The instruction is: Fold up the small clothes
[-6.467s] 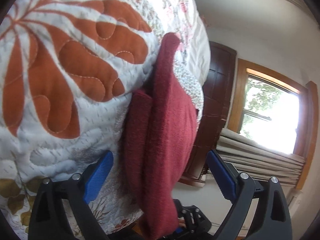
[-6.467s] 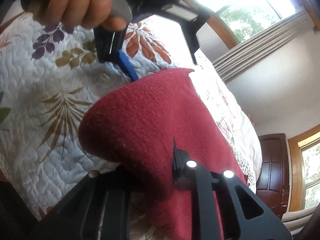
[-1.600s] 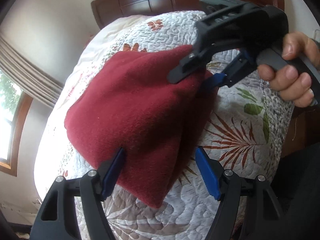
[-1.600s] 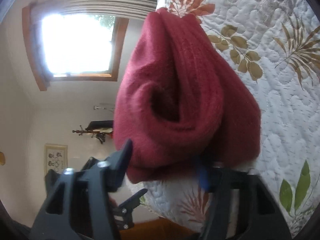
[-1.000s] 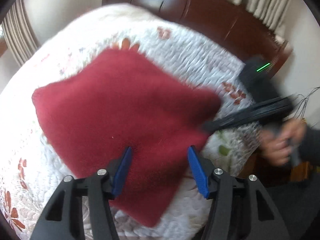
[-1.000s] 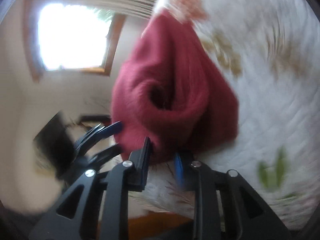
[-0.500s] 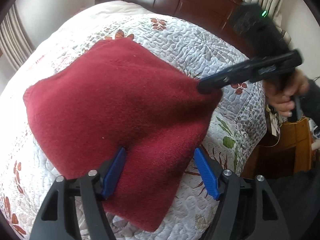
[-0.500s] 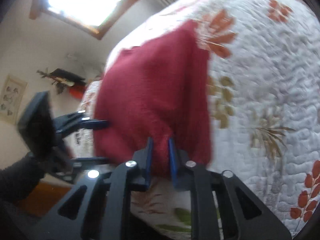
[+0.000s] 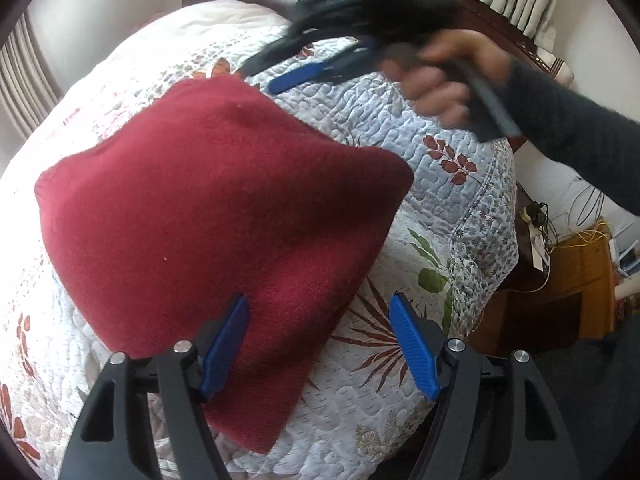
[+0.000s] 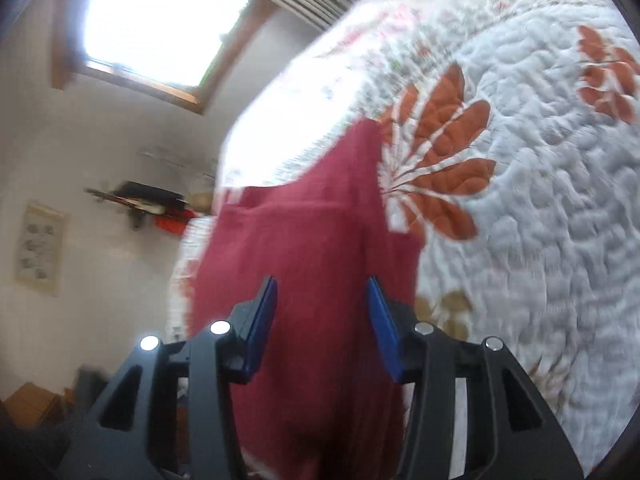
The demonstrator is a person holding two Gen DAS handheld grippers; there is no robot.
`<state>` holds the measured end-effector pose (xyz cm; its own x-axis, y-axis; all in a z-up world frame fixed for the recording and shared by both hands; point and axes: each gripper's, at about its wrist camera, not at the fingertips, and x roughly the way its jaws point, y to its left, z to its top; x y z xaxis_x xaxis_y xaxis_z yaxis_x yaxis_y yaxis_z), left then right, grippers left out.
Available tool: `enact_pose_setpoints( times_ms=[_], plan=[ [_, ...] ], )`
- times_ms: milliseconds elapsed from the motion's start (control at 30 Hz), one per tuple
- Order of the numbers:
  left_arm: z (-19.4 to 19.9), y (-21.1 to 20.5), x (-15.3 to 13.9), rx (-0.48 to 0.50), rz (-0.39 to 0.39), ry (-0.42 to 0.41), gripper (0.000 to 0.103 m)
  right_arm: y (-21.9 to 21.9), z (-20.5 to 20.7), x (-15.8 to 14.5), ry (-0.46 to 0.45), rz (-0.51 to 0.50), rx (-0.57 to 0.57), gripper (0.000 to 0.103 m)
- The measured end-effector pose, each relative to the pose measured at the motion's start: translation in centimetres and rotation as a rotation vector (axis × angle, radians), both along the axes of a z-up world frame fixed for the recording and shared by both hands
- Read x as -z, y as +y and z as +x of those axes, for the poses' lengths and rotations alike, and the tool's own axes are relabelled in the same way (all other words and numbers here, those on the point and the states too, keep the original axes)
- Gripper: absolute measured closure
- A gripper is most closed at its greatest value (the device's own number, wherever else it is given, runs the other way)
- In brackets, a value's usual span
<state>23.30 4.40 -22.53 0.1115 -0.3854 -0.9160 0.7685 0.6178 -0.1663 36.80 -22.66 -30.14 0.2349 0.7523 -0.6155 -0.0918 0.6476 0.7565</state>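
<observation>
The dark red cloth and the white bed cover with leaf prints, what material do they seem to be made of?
The dark red cloth looks like soft fleece or knit: matte, fuzzy, with specks of lint. The white bed cover with leaf prints looks like quilted cotton or similar: puffy stitched swirls, flat printed leaves. The exact fibres cannot be told.

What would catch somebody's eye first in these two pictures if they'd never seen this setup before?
The dark red cloth spread flat on the leaf-patterned quilt dominates both views. In the left wrist view the open left gripper frames its near edge, while the blurred right gripper, open, hangs just past its far corner. The bright window fills the right view's upper left.
</observation>
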Motion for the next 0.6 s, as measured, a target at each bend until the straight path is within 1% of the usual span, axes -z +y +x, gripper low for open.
enact_pose_setpoints(
  times_ms=[33, 67, 100, 133, 167, 233, 267, 333, 400, 433, 467, 500, 533, 567, 600],
  plan=[
    [0.1, 0.1, 0.0, -0.008, -0.007, 0.006, 0.030, 0.6, 0.4, 0.3, 0.001, 0.005, -0.024, 0.081],
    [0.2, 0.3, 0.0, -0.016, -0.013, 0.011, 0.029, 0.8, 0.5, 0.3, -0.009, -0.011, -0.039, 0.092],
    [0.3, 0.4, 0.0, -0.022, -0.015, 0.014, 0.029, 0.7, 0.6, 0.2, -0.023, -0.036, -0.044, 0.094],
    [0.4, 0.5, 0.1, -0.029, -0.020, 0.017, 0.029, 0.4, 0.7, 0.7, -0.009, -0.038, -0.034, 0.094],
    [0.5, 0.7, 0.3, -0.036, -0.028, 0.023, 0.029, -0.3, 0.9, 1.5, 0.022, -0.021, -0.011, 0.094],
    [0.6, 0.7, 0.4, -0.053, -0.041, 0.037, 0.029, -1.0, 0.9, 1.8, 0.046, 0.044, 0.001, 0.093],
    [0.6, 0.7, 0.4, -0.061, -0.042, 0.044, 0.029, -1.9, 0.8, 1.9, 0.056, 0.106, 0.018, 0.089],
    [0.6, 1.4, -0.6, -0.093, -0.055, 0.074, 0.029, -3.9, 0.7, 2.4, 0.081, 0.197, 0.070, 0.082],
    [0.5, 2.7, -1.9, -0.143, -0.108, 0.116, 0.028, -6.3, 1.2, 3.6, 0.120, 0.261, 0.101, 0.062],
    [0.6, 4.3, -2.8, -0.197, -0.152, 0.150, 0.025, -7.1, 1.3, 4.5, 0.149, 0.317, 0.110, 0.037],
    [0.7, 5.2, -3.1, -0.231, -0.178, 0.175, 0.023, -7.7, 1.4, 5.6, 0.180, 0.388, 0.111, 0.019],
    [0.9, 6.7, -3.4, -0.281, -0.220, 0.214, 0.021, -7.9, 1.5, 6.3, 0.197, 0.431, 0.107, 0.015],
    [1.3, 8.4, -3.4, -0.341, -0.273, 0.258, 0.020, -7.9, 1.6, 7.1, 0.218, 0.473, 0.094, 0.013],
    [1.8, 10.3, -3.3, -0.413, -0.329, 0.302, 0.020, -7.6, 1.7, 7.8, 0.233, 0.500, 0.072, 0.013],
    [2.2, 11.9, -2.9, -0.478, -0.367, 0.334, 0.019, -7.4, 1.9, 8.4, 0.238, 0.505, 0.048, 0.013]
  ],
)
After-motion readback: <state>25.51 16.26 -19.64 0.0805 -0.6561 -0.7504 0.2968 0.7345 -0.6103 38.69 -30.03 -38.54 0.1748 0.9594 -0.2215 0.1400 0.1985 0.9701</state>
